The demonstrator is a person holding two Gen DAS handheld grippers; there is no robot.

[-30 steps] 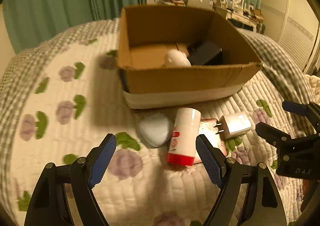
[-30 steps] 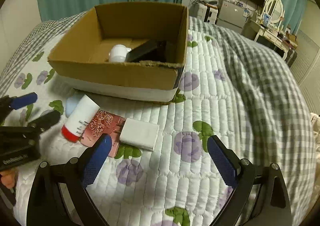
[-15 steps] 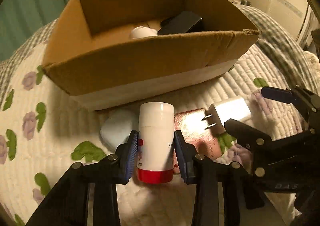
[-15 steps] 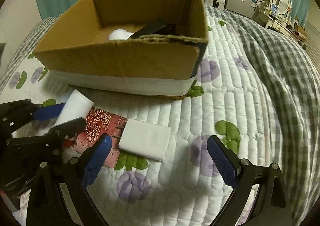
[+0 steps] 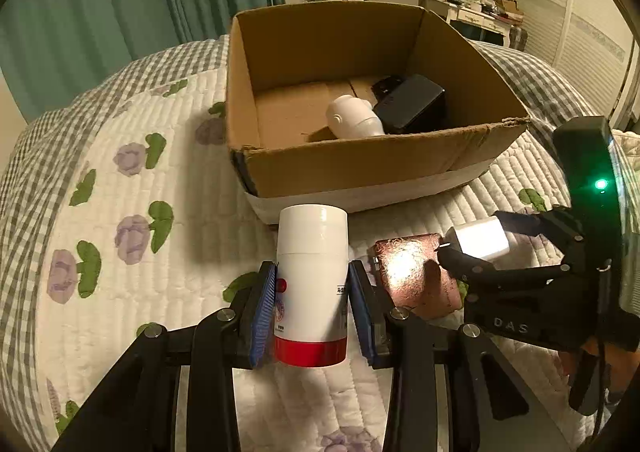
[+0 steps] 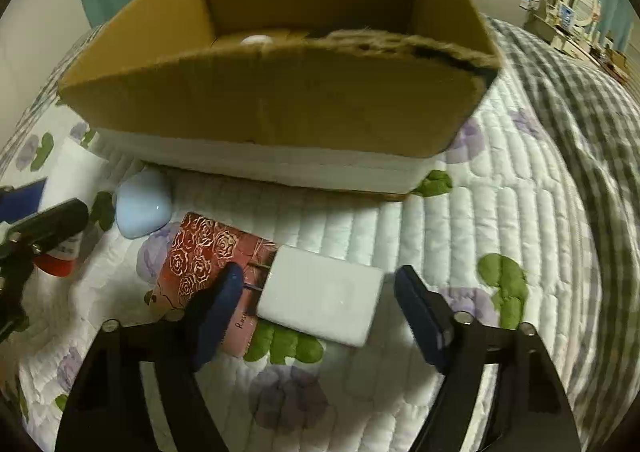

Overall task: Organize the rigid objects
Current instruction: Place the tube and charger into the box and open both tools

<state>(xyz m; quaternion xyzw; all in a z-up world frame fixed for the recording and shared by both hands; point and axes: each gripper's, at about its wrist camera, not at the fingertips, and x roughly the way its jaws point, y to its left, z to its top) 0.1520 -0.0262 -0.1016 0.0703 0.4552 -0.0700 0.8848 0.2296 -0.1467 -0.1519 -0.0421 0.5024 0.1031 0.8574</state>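
Lifted off the quilt (image 5: pixel 168 180) since 0.5 s ago, the white bottle (image 5: pixel 311 284) sits pinched by the left gripper (image 5: pixel 312 308). Right gripper (image 6: pixel 320 304) straddles the white charger (image 6: pixel 320 302), its 2 fingers spread, not touching.

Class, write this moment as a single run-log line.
left gripper: shut on white bottle | right gripper: open around white charger | cardboard box: ahead

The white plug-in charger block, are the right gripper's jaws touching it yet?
Apart. The right wrist view shows the white charger block between the open right gripper, bedding visible in the gap beside it.
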